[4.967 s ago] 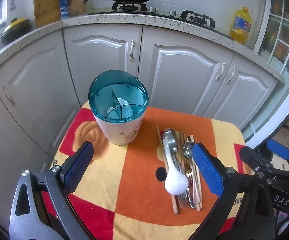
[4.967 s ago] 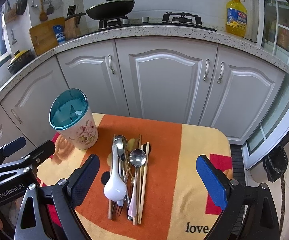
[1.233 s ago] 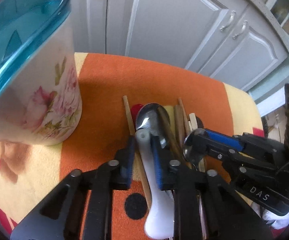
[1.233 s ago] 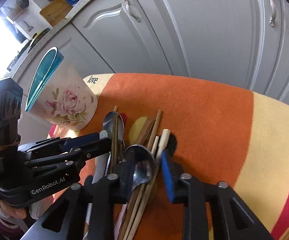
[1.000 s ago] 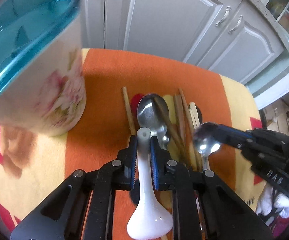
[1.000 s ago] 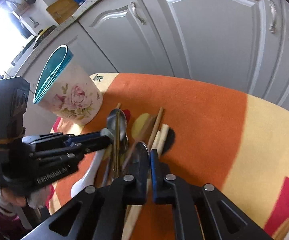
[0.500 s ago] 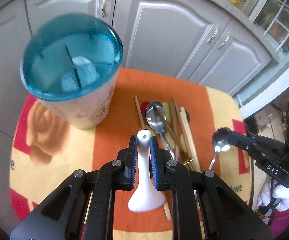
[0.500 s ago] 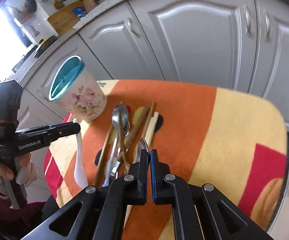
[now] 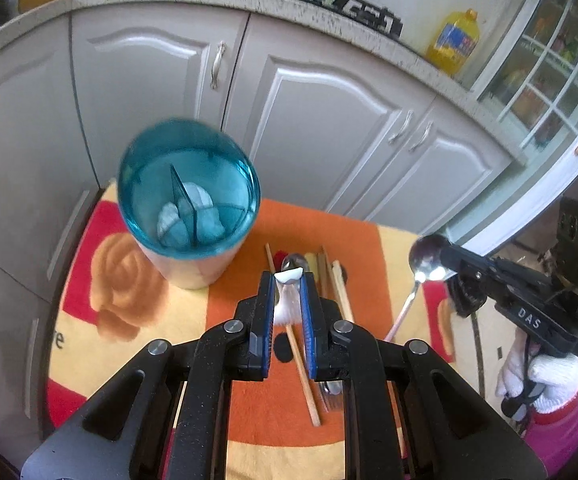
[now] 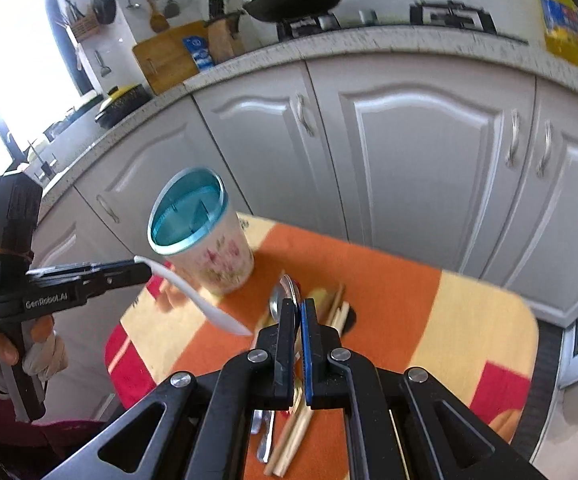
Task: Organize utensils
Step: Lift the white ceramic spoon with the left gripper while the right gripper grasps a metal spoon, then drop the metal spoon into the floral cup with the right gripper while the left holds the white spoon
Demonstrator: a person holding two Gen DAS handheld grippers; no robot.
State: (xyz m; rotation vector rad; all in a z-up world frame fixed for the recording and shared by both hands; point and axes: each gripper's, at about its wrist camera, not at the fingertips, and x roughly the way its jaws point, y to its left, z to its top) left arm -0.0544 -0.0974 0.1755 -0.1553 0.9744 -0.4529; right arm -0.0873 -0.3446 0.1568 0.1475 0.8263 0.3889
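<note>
Above the cloth (image 9: 245, 280), left gripper (image 9: 288, 280) clamped on white spoon (image 10: 193, 296), bowl hidden; right gripper (image 10: 299, 312) pinching metal spoon (image 9: 425, 264), seen edge-on.

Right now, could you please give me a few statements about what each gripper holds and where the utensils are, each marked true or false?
1. The left gripper holds a white spoon. True.
2. The right gripper is open and holds nothing. False: it is shut on a metal spoon.
3. The holder stands upright on the cloth. True.
4. Both spoons are already in the holder. False: both are in the air, outside it.
5. Chopsticks lie on the cloth. True.
</note>
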